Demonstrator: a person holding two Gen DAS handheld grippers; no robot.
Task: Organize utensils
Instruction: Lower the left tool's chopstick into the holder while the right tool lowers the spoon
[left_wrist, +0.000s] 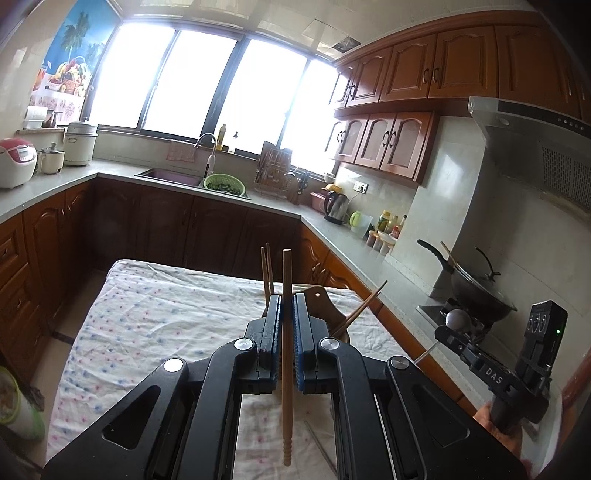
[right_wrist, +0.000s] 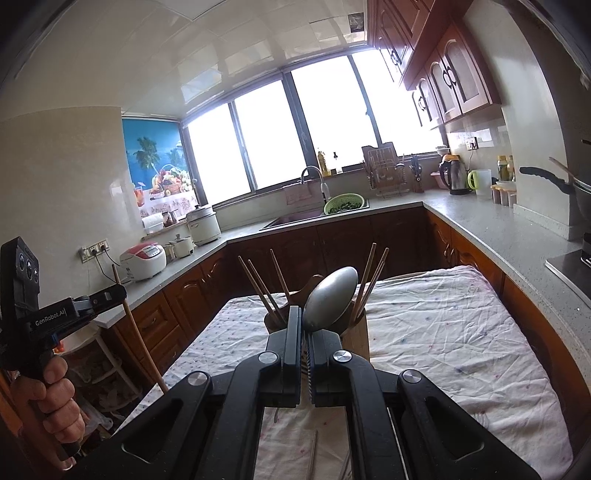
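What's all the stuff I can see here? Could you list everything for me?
chopstick: one, light wood, clamped upright in the left gripper
spoon: one, grey metal, bowl up, clamped in the right gripper
utensil holder: one, wooden, on the table, chopsticks standing in it
tablecloth: one, white with coloured dots, over the table
green colander: one, by the sink
kettle: one, steel, on the far counter
rice cooker: one, white and red, left counter
wok: one, black, on the stove
left gripper: black, shut
right gripper: black, shut
hand: one, on the left gripper's handle
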